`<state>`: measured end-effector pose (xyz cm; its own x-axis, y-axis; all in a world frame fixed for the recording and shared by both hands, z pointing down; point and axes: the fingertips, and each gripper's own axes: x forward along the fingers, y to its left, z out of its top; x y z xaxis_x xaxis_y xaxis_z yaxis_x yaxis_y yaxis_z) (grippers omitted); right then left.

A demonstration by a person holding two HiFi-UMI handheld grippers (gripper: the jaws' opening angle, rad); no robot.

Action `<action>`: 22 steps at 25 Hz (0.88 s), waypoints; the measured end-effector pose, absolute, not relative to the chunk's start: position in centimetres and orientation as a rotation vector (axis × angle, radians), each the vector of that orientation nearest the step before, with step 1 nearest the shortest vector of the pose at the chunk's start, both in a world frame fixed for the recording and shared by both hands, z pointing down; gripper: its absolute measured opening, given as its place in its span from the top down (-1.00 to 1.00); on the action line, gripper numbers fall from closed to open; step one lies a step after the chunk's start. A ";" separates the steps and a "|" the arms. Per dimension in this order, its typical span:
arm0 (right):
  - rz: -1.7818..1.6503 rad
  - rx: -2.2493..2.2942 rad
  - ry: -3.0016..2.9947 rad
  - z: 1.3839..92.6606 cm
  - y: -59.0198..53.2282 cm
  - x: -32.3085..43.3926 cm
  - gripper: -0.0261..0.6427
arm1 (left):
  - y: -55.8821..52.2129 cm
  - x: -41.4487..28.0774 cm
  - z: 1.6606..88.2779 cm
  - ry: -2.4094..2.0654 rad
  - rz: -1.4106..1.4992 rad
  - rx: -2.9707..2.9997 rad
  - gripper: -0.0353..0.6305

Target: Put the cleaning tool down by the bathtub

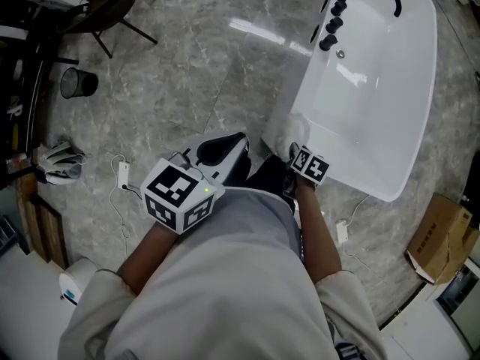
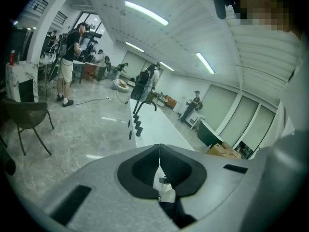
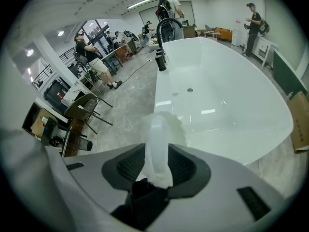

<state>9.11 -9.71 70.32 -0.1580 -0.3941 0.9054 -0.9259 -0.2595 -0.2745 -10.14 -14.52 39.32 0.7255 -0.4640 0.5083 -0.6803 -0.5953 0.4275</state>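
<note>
White fluffy cleaning tool clamped in right hand-held gripper beside bathtub; left hand-held gripper closed.

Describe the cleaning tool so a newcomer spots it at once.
Start at the big white oval bathtub with the black faucet. At its near rim, the right gripper clamps a white fluffy-headed cleaning tool. It is the only soft, fuzzy thing there.
</note>
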 end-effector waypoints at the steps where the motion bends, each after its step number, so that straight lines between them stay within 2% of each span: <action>1: 1.420 1.626 -1.503 70.1 -9.7 9.1 0.51 | -14.5 -10.2 39.3 -0.862 0.457 2.317 0.87; 13: 1.401 1.698 -1.602 65.1 -10.3 8.5 0.52 | -14.2 -9.3 38.5 -0.799 0.413 2.353 0.87; 22: 1.367 1.741 -1.710 60.9 -11.2 8.1 0.61 | -14.5 -7.9 38.1 -0.745 0.396 2.381 0.87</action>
<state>8.07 -11.19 60.91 -0.1894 -0.5737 0.7968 -0.9037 -0.2155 -0.3700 -7.92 -14.51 38.14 0.7973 -0.4143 0.4389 -0.5955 -0.6586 0.4600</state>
